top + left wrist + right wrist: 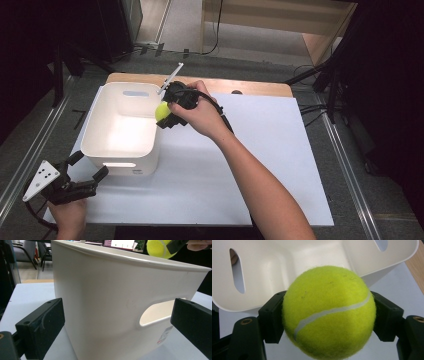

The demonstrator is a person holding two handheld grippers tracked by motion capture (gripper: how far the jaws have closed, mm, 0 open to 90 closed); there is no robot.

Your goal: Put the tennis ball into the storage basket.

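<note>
From the high view we see a white bin (102, 131) standing on the left part of a white table (280, 165), its handle slots on the near and far walls. Our right hand (200, 116) reaches in from the lower right and holds the right gripper (164, 114) at the bin's right rim, where its jaws clasp a yellow-green tennis ball (161, 110). The ball sits just over that rim, at the bin's far right side. Our left hand (67, 217) rests at the near left corner of the table with the left gripper (90, 166), its jaws spread wide and pointing toward the bin's near left corner, close to it but not touching. A grey three-cornered plate (41, 180) sits on top of it.

In the left gripper view, we look between two widely parted black jaws at the bin's (112, 302) outer wall and one handle slot (160, 312), with a small label below it. Nothing lies between the jaws. Above the far rim we see the tennis ball (157, 248) held by the other gripper.

In the right gripper view, the tennis ball (329, 312) is pressed between both jaws, one on each side. Beyond it lies the open inside of the bin (287, 265), with the ball near its rim.
</note>
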